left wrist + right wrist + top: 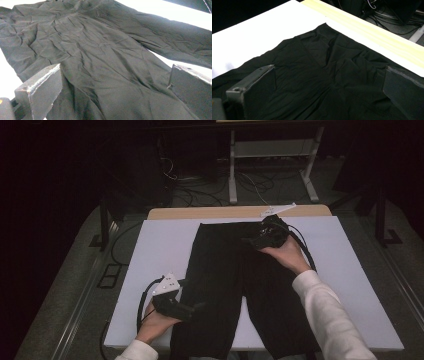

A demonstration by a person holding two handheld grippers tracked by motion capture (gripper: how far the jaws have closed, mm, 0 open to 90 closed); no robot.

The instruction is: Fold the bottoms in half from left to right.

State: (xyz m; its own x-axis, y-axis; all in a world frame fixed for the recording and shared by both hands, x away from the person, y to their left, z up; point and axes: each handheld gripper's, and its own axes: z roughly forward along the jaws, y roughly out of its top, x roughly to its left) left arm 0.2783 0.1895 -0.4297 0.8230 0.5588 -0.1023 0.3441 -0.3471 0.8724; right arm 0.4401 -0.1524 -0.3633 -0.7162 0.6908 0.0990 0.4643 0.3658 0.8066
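Observation:
A pair of black trousers (235, 280) lies flat on the white board (155, 245), waist at the far side and both legs running toward the near edge. My left gripper (197, 307) rests at the outer edge of the left leg (105, 65), jaws wide apart over the cloth. My right gripper (252, 240) hovers over the waist area (322, 62), held by a hand in a white sleeve, jaws also spread with nothing between them.
The white board lies on a wooden table (200, 212) whose far edge (367, 30) shows past the waistband. Beyond it stand a white frame (270, 165), cables on the floor (200, 190) and dark equipment. Bare white board lies left and right of the trousers.

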